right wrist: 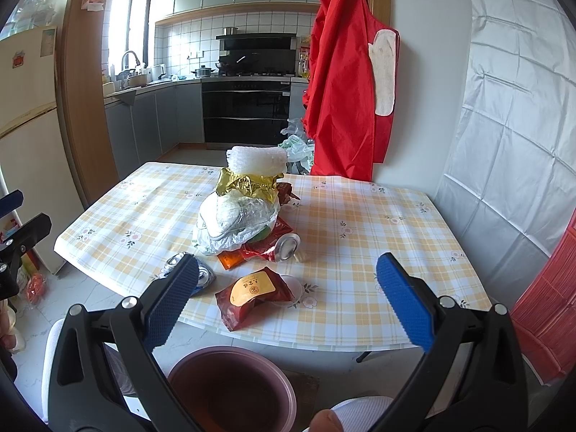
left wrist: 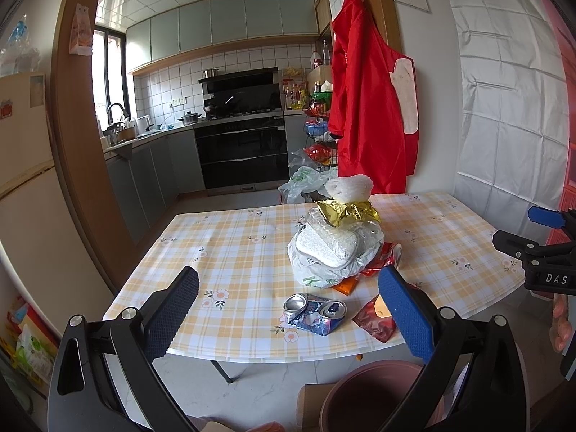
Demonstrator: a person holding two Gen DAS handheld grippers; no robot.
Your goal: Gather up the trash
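A heap of trash (left wrist: 336, 241) (right wrist: 241, 212) sits mid-table: white foam on top, gold foil, plastic bags, red wrappers beneath. A crushed blue can (left wrist: 314, 312) (right wrist: 201, 275) lies near the front edge. Beside it lies a dark red snack packet (left wrist: 374, 318) (right wrist: 253, 297). A red can (right wrist: 286, 246) lies on its side by the heap. A pink bin (left wrist: 378, 394) (right wrist: 232, 388) stands on the floor below the edge. My left gripper (left wrist: 288, 309) hangs open before the crushed can. My right gripper (right wrist: 288, 302) is open, short of the red packet.
The table (left wrist: 234, 252) (right wrist: 360, 223) wears a yellow checked cloth. A red apron (left wrist: 370, 108) (right wrist: 345, 82) hangs on the wall behind it. A fridge (left wrist: 21, 187) stands at the left, kitchen counters and an oven (left wrist: 241, 154) beyond. The right gripper (left wrist: 540, 252) shows at the left view's edge.
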